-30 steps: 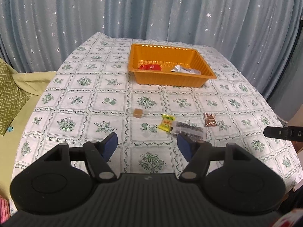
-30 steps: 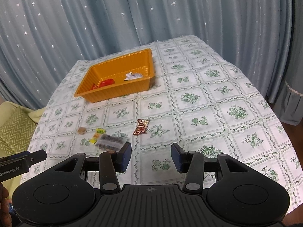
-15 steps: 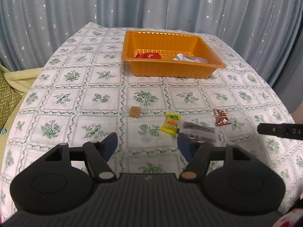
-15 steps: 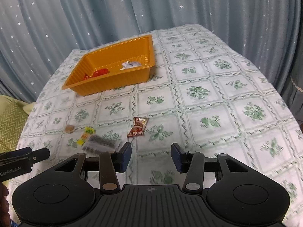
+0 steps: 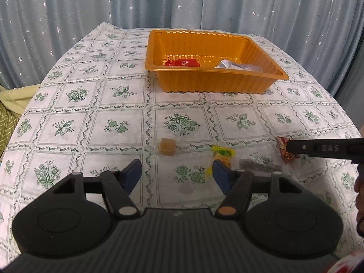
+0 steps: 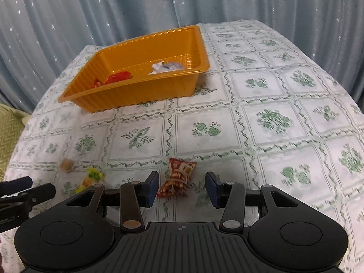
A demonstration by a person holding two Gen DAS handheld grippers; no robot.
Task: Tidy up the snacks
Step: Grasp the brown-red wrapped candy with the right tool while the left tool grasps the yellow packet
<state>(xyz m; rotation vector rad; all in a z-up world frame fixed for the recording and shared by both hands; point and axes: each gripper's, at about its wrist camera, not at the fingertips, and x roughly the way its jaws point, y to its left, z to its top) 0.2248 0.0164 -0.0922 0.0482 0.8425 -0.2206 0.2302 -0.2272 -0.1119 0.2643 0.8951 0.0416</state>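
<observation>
An orange tray (image 5: 204,84) (image 6: 136,95) stands at the back of the table, holding a red packet (image 5: 182,63) (image 6: 118,77) and a silver wrapper (image 5: 238,66) (image 6: 166,67). On the cloth lie a brown sweet (image 5: 167,146) (image 6: 66,165), a yellow candy (image 5: 224,155) (image 6: 92,177), a dark clear packet (image 5: 259,166) and a red-brown snack packet (image 6: 178,177) (image 5: 284,151). My left gripper (image 5: 176,176) is open above the cloth, the yellow candy by its right finger. My right gripper (image 6: 182,186) is open over the red-brown packet, which lies just ahead of its jaws.
A floral tablecloth (image 5: 118,127) covers the table, with blue starred curtains (image 5: 91,11) behind. A yellow-green cushion (image 6: 9,132) lies off the left edge. The right gripper's finger (image 5: 323,149) crosses the left wrist view at the right.
Both grippers have come down and forward toward the loose snacks. The red-brown packet now lies just ahead of the right jaws. The openings look the same.
</observation>
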